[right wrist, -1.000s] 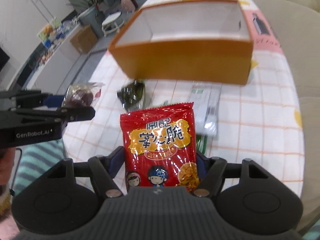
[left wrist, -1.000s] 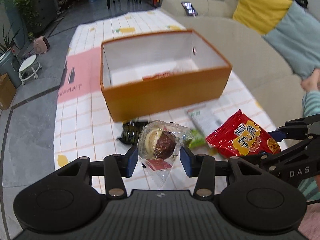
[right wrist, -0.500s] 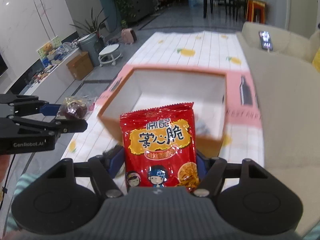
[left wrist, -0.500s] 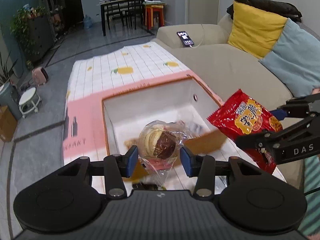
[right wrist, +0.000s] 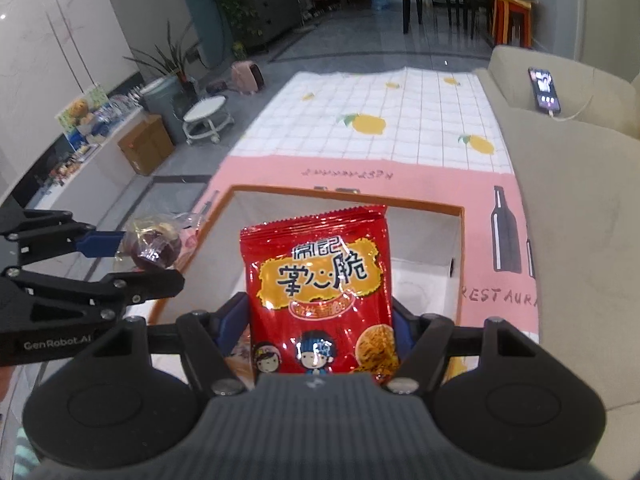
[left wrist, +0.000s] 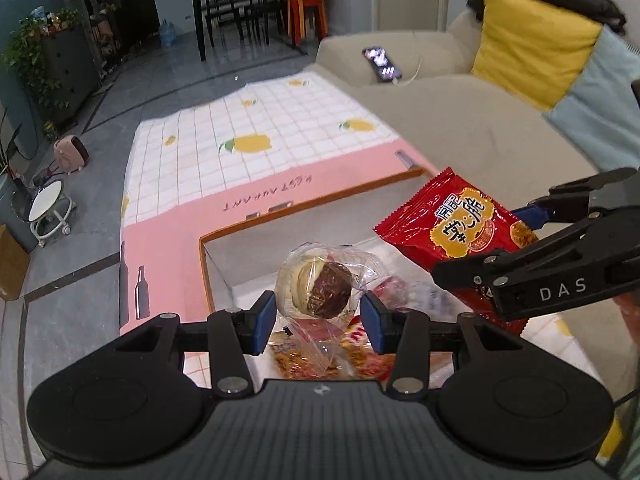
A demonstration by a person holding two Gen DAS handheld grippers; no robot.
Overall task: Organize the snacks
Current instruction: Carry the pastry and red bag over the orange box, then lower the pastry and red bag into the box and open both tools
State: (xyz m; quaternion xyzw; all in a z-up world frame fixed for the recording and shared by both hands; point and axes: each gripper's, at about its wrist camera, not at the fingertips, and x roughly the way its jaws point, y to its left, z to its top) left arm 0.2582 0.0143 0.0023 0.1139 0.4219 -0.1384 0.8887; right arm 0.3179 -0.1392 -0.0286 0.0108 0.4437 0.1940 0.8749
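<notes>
My left gripper (left wrist: 317,317) is shut on a clear-wrapped pastry (left wrist: 318,290) and holds it over the left part of the open orange box (left wrist: 216,236). My right gripper (right wrist: 316,330) is shut on a red snack bag (right wrist: 320,284) and holds it upright over the same box (right wrist: 460,216). The red bag (left wrist: 456,224) and the right gripper also show in the left wrist view, to the right of the pastry. The pastry (right wrist: 154,244) shows at the left of the right wrist view. Some packets lie on the box's white bottom (left wrist: 396,288).
The box stands on a pink and white checked cloth (left wrist: 248,148) with lemon prints. A beige sofa (left wrist: 472,128) with a phone (left wrist: 380,62) and cushions (left wrist: 532,56) runs along the right. A small white stool (left wrist: 48,212) stands on the grey floor at the left.
Both grippers have moved forward and up from the loose snacks in front of the box until they are above its open top, each carrying its snack.
</notes>
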